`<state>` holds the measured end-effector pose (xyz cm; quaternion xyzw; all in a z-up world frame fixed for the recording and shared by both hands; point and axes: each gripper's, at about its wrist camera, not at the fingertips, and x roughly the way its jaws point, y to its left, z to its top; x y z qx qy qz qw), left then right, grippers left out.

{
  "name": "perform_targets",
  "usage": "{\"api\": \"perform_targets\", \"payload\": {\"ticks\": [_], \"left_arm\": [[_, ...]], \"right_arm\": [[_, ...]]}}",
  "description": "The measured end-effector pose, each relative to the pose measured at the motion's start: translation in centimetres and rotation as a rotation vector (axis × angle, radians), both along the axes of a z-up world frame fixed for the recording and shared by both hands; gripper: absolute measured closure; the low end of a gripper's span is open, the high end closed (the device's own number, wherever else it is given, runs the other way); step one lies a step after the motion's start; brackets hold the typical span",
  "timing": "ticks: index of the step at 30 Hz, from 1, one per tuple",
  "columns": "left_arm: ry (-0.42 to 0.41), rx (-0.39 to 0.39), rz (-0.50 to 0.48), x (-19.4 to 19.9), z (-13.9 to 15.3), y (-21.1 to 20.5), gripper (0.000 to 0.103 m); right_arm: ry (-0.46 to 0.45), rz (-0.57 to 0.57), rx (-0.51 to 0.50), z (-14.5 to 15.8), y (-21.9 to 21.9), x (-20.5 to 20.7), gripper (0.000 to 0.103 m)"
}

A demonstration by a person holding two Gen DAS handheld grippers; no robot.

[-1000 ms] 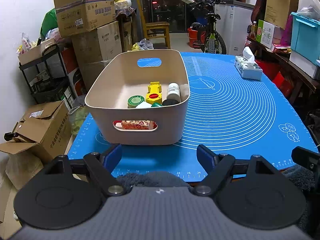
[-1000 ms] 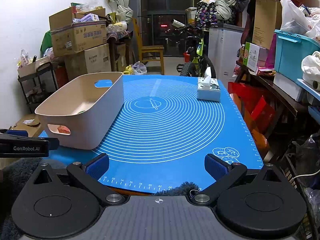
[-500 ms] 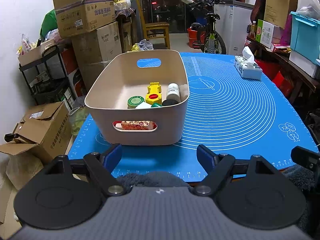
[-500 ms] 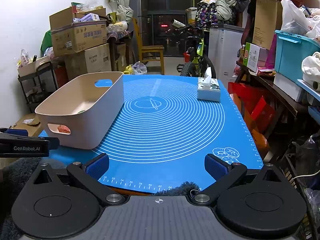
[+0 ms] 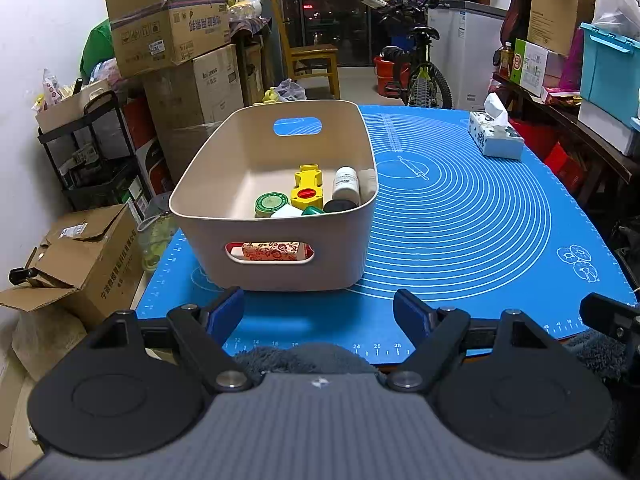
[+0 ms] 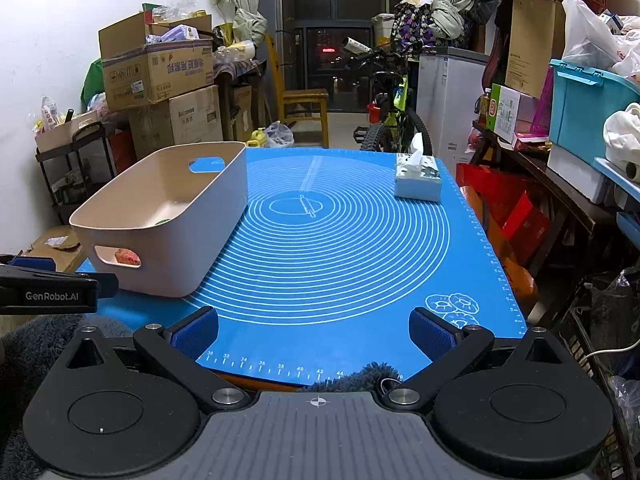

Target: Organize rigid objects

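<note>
Fingers [image 5: 224,312] spread empty before bin [image 5: 276,264]; tissue box [image 5: 496,140] beyond.

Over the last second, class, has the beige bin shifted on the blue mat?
No. The bin sits at the same spot against the mat's ring lines in both views.

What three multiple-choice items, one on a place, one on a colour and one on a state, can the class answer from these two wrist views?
1. Where does the tissue box stand?
A. in the bin
B. on the mat's far right
C. on the chair

2. What colour is the mat?
A. blue
B. red
C. grey

3. How is the left gripper?
A. shut on a bottle
B. open, holding nothing
C. shut, holding nothing

Answers: 1 B, it stands apart from the beige bin; 2 A, blue with white rings; 3 B, its pads stand wide apart over bare mat.
</note>
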<state>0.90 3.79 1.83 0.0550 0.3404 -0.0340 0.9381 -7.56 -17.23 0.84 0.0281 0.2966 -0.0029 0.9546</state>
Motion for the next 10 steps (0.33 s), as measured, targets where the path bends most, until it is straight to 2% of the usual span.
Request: {"api": "perform_targets", "payload": {"ticks": [10], "left_arm": [[0.002,-0.003,0.0,0.12,0.06,0.21,0.02]], "right_arm": [[0.001,0.0,0.0,0.04,-0.08,0.02,0.002]]}}
